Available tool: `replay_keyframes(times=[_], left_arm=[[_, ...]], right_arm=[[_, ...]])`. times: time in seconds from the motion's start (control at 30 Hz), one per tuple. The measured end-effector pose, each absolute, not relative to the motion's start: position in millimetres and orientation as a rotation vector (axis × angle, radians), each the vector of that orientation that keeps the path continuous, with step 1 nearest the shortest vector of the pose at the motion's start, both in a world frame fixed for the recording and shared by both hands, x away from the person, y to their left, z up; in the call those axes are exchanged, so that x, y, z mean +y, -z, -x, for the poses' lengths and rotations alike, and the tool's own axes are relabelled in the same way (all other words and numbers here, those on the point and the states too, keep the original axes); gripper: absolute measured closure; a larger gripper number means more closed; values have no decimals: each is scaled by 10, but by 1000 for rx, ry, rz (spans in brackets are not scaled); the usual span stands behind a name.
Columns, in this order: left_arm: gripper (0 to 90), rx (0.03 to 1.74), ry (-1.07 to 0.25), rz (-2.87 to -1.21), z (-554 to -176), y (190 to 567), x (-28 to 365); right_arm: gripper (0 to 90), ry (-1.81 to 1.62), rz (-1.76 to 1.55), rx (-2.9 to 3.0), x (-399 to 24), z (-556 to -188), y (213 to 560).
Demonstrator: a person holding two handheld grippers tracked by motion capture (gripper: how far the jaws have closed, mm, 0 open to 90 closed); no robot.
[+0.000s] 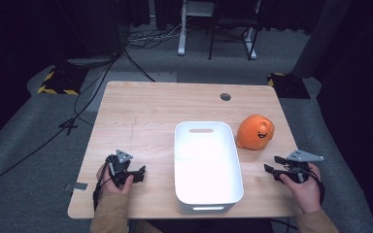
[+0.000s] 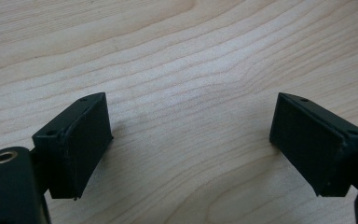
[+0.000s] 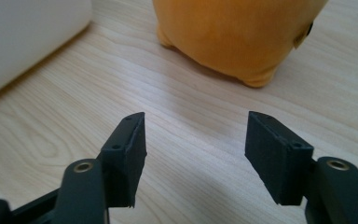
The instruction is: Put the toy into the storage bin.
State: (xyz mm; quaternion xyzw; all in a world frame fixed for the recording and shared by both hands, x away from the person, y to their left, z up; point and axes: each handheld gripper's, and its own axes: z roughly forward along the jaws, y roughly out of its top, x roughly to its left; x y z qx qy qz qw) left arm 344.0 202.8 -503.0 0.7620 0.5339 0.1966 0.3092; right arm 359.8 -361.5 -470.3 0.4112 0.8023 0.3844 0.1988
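Left tool (image 1: 135, 173) rests low over the near left part of the worktop (image 1: 145, 109), its jaws spread wide with nothing between them; in the left gripper view only bare pale wood grain lies between and beyond the two black pads. Right of it, near the middle of the worktop and reaching to the near edge, stands a white rectangular bin (image 1: 207, 165) with a slot handle at its far end, its inside empty. Farther right, just beside the bin's far right corner, sits a round orange plush toy (image 1: 255, 131) with a small dark face. Nearest the right edge, the right tool (image 1: 275, 166) is held in a hand (image 1: 303, 187), jaws parted and empty, pointing toward the bin; the right gripper view looks past them to the toy's underside (image 3: 235, 35) and the bin's white wall (image 3: 28, 32). A round grommet hole (image 1: 225, 96) marks the worktop's far side. Around it lies grey carpet (image 1: 24, 160) with black cables (image 1: 85, 94), yellow-and-black striped floor plates (image 1: 58, 82), and white and black furniture legs (image 1: 182, 34) against a dark background.
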Motion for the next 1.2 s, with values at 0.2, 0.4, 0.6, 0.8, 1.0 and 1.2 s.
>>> replay_keyframes(times=[0.2, 0.4, 0.6, 0.8, 1.0, 1.2], left_arm=[[123, 1407, -522, -2017, -3445, 5031, 2027], [123, 1407, -525, -2018, -3444, 5030, 2027], [124, 1408, -524, -2017, -3444, 5031, 2027], [124, 1408, -523, -2017, -3444, 5031, 2027], [123, 1408, -524, -2017, -3444, 5031, 2027], [123, 1407, -522, -2017, -3445, 5032, 2027]], right_arm=[[452, -1146, -1124, 2239, -3612, -3554, 4506], [502, -1187, -1066, 2228, -3568, -3589, 4321], [533, -1248, -1047, 2196, -3534, -3684, 4162], [560, -1267, -1019, 2186, -3512, -3774, 4062], [584, -1293, -1014, 2164, -3483, -3852, 3996], [599, -1304, -1017, 2126, -3459, -4020, 3889]])
